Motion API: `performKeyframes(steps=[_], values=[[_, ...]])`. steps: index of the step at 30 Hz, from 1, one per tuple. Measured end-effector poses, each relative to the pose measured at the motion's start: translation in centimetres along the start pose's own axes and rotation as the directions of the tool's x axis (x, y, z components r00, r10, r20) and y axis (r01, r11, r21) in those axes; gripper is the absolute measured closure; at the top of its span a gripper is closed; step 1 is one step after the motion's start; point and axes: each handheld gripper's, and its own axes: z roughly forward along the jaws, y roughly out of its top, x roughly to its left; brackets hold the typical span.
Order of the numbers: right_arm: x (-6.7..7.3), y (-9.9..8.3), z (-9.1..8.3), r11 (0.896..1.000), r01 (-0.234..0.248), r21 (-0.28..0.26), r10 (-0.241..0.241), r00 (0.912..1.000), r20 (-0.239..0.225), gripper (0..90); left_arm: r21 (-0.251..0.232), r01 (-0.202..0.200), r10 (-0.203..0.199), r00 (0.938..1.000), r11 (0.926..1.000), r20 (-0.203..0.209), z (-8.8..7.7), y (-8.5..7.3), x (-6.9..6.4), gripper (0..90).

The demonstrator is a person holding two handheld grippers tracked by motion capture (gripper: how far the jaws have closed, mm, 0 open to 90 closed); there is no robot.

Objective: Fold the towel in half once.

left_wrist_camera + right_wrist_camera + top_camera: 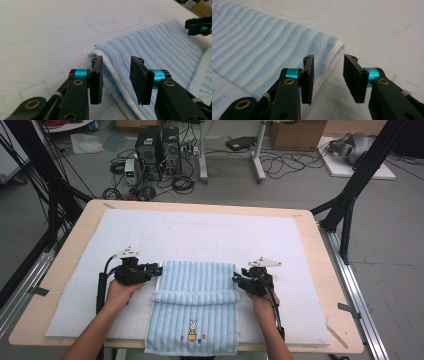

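A light blue striped towel (195, 277) lies on the white mat (215, 232), with a rolled fold (196, 297) across its middle and a small rabbit picture (192, 330) near its front end. My left gripper (159, 269) stands at the towel's far left corner. In the left gripper view its jaws (116, 77) are apart and straddle the towel's white-edged corner (155, 47) without pressing it. My right gripper (235, 277) is at the far right corner. Its jaws (328, 78) are also apart, just over the towel's edge (262, 45).
The mat covers most of the wooden table (85, 220). The towel's front end reaches over the table's near edge. Bare mat stretches behind and beside the towel. Computers and cables (160, 155) sit on the floor beyond the table.
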Motion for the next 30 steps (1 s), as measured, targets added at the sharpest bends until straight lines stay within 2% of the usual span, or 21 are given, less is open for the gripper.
performKeyframes(steps=[2,4,6,8,10,11,12,13,14,15,18,19,20,21,22,23,24,25,26,28,30], values=[[0.1,0.0,0.0,1.000,0.002,0.004,-0.002,1.0000,-0.004,59.0,0.024,-0.015,0.016,0.9997,0.9996,-0.021,0.4,0.0,-0.1,63.8],[0.1,0.0,0.0,1.000,0.009,0.000,-0.009,0.9999,-0.006,59.0,0.028,-0.040,0.040,0.9992,0.9988,-0.005,0.6,0.1,-0.3,73.6],[0.1,0.0,0.0,1.000,0.005,0.000,-0.005,0.9999,-0.011,59.0,0.019,-0.073,0.073,0.9973,0.9971,-0.003,0.6,0.1,-0.6,87.0],[0.0,0.0,0.0,1.000,0.001,0.001,-0.001,0.9999,-0.013,59.0,0.004,-0.066,0.066,0.9975,0.9978,-0.025,0.7,0.3,-0.5,87.7],[0.0,0.0,0.1,1.000,-0.003,-0.001,0.003,0.9999,-0.012,59.0,-0.012,-0.033,0.032,0.9980,0.9994,-0.054,0.8,0.3,-0.2,87.7],[0.0,0.0,0.1,1.000,-0.004,0.001,0.004,0.9999,-0.012,59.0,-0.002,-0.018,0.018,0.9980,0.9998,-0.061,0.8,0.4,0.0,87.6],[0.1,0.0,0.1,1.000,-0.003,0.001,0.003,0.9999,-0.014,58.7,-0.004,-0.010,0.010,0.9969,0.9999,-0.078,0.8,0.4,0.0,86.1],[0.1,-0.1,0.2,1.000,-0.006,0.005,0.006,0.9998,-0.018,57.8,-0.007,0.002,-0.002,0.9948,1.0000,-0.102,0.8,0.4,0.0,76.8],[0.2,-0.1,0.2,1.000,-0.009,0.009,0.010,0.9997,-0.022,57.0,-0.007,0.021,-0.022,0.9939,0.9997,-0.108,0.8,0.4,0.0,62.4],[0.2,-0.1,0.3,1.000,-0.008,0.012,0.008,0.9996,-0.026,56.0,-0.001,0.028,-0.028,0.9944,0.9996,-0.102,0.7,0.3,0.1,55.3],[0.3,-0.1,0.5,0.999,-0.008,0.033,0.009,0.9996,-0.025,53.8,0.027,0.025,-0.023,0.9973,0.9993,-0.070,0.6,0.2,0.0,51.4],[0.3,-0.2,0.6,0.999,-0.003,0.045,0.004,0.9998,-0.021,54.2,0.041,0.018,-0.016,0.9986,0.9990,-0.050,0.8,0.1,-0.1,52.8],[0.4,-0.3,0.7,0.999,0.008,0.040,-0.007,0.9999,-0.015,56.9,0.043,-0.003,0.006,0.9983,0.9991,-0.059,0.9,0.1,-0.4,53.7],[0.4,-0.3,0.6,0.999,0.019,0.045,-0.019,0.9998,-0.002,59.3,0.059,-0.027,0.029,0.9989,0.9979,-0.037,1.0,0.1,-0.6,59.6],[0.5,-0.2,0.7,0.998,0.032,0.047,-0.032,0.9995,0.007,62.1,0.068,-0.057,0.060,0.9973,0.9961,-0.043,1.1,0.1,-0.9,70.6],[0.6,-0.2,0.7,0.998,0.033,0.047,-0.033,0.9994,0.007,65.5,0.073,-0.084,0.087,0.9949,0.9938,-0.049,1.2,0.1,-1.3,73.0],[0.7,-0.2,0.7,0.998,0.030,0.052,-0.030,0.9995,-0.007,72.8,0.081,-0.096,0.099,0.9944,0.9921,-0.036,1.3,0.0,-1.4,79.6],[0.7,-0.2,0.7,0.998,0.037,0.051,-0.036,0.9989,-0.032,80.6,0.080,-0.096,0.099,0.9942,0.9922,-0.041,1.4,0.1,-1.6,83.8],[1.0,-0.2,0.8,0.997,0.047,0.054,-0.044,0.9980,-0.045,84.5,0.082,-0.084,0.087,0.9952,0.9931,-0.044,1.4,0.1,-1.6,84.9],[1.3,0.0,0.8,0.995,0.076,0.064,-0.073,0.9965,-0.041,85.8,0.076,-0.031,0.034,0.9988,0.9966,-0.035,1.4,0.1,-1.3,85.8],[0.9,0.1,0.9,0.997,0.043,0.070,-0.038,0.9973,-0.062,86.1,0.068,0.003,-0.002,0.9997,0.9977,-0.026,1.5,0.2,-1.0,86.1]])
